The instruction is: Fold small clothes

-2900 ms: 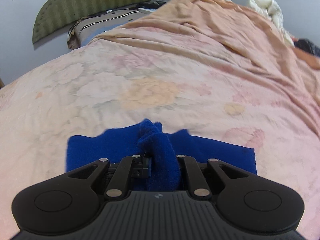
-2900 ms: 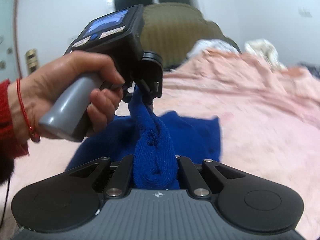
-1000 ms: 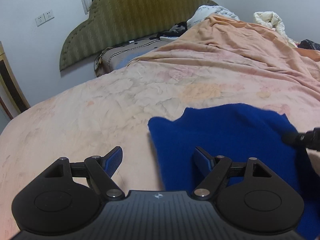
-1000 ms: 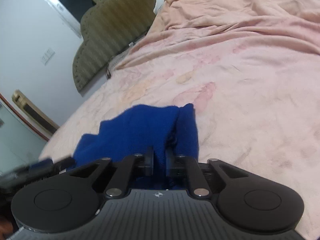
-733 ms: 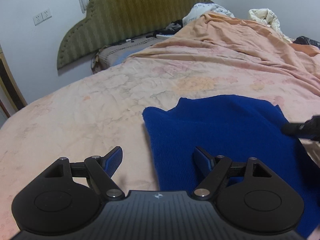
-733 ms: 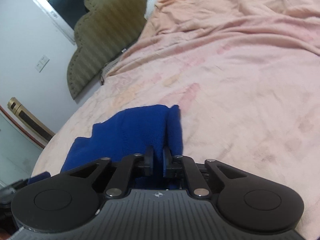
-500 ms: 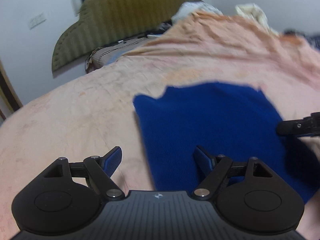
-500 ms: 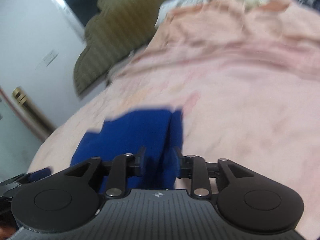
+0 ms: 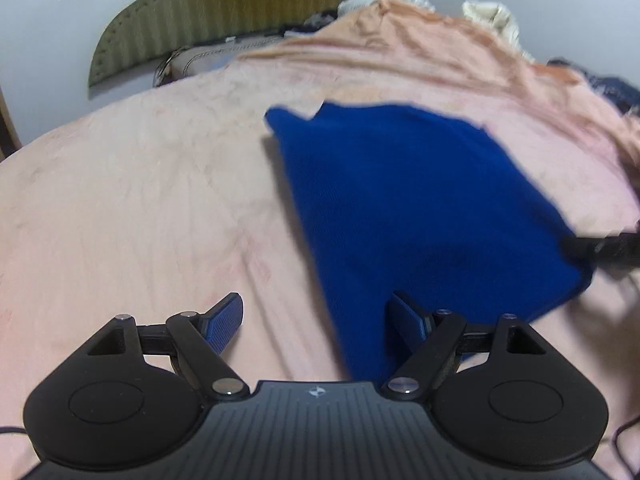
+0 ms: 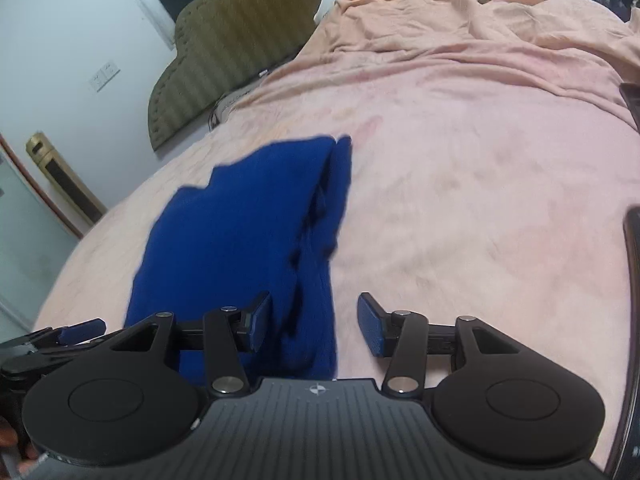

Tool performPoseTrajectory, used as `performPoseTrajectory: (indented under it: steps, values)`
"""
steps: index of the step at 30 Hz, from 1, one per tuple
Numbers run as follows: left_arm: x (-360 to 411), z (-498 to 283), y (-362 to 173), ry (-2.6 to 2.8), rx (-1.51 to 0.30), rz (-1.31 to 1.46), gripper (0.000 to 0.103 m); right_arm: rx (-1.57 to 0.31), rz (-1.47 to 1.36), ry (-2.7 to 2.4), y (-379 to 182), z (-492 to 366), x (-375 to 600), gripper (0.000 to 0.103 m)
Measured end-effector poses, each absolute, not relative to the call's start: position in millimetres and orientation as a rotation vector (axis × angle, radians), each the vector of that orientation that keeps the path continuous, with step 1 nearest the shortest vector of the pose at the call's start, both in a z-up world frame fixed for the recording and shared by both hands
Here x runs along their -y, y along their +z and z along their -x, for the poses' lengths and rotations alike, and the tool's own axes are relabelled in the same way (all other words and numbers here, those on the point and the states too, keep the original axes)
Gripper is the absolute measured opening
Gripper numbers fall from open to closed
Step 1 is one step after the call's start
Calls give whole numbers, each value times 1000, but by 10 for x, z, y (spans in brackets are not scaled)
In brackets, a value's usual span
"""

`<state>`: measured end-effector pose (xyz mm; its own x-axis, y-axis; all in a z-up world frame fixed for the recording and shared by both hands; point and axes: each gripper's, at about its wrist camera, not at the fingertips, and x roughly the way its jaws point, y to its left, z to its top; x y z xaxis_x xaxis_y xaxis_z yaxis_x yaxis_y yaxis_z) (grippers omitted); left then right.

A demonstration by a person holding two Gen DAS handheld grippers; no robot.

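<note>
Right wrist view: right claw (image 10: 313, 322) just opening, blue garment (image 10: 248, 232) between, unpinched — left claw (image 9: 316, 318) wide; no writing.

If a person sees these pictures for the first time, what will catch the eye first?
The bright blue garment stands out, lying folded on the pale pink bedspread. Next come the two black tools at the near edge: the left tool open, and the right tool, whose jaws have just been opening, with blue cloth between them.
</note>
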<state>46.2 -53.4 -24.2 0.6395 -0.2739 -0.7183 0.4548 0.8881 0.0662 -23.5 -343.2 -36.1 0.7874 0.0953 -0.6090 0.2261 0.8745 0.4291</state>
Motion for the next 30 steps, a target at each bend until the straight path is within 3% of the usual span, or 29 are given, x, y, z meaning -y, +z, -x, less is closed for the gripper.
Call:
performPoseTrajectory:
  steps: [2, 7, 12, 14, 15, 16, 18, 19, 23, 25, 26, 28, 29, 30]
  values:
    - [500, -393, -232, -430, -751, -274, 81, -656, -485, -126, -375, 309, 3435, 48]
    - [488, -313, -194, -428, -730, -318, 81, -647, -309, -229, -231, 423, 3303, 59]
    - [572, -285, -241, -424, -715, -351, 81, -632, -327, -82, -232, 473, 3218, 58]
    - [558, -285, -240, -422, -716, -341, 81, -652, -270, -59, -254, 435, 3126, 43]
    - [544, -293, -232, -421, -722, -332, 81, -661, -257, -58, -260, 425, 3103, 28]
    - [528, -300, -226, -419, -727, -323, 81, -664, -255, -58, -248, 428, 3091, 19]
    - [503, -321, -227, -413, -738, -308, 82, -635, -209, -130, -183, 469, 3070, 12]
    - [493, -326, -228, -413, -743, -299, 82, -619, -142, -218, -157, 477, 3051, 19]
    - [518, -310, -229, -410, -739, -299, 81, -575, -211, -180, -25, 576, 3185, 22]
    - [541, -293, -242, -404, -731, -310, 81, -605, -232, -47, -63, 551, 3114, 37]
    - [549, -284, -243, -401, -726, -317, 81, -610, -189, -19, -97, 538, 3022, 38]
    - [563, -267, -240, -393, -715, -336, 82, -626, -55, -36, -184, 491, 2827, 35]
    - [565, -262, -237, -389, -710, -345, 82, -642, -31, -69, -227, 464, 2807, 28]
    - [563, -258, -237, -387, -706, -351, 82, -648, -36, -106, -242, 453, 2834, 14]
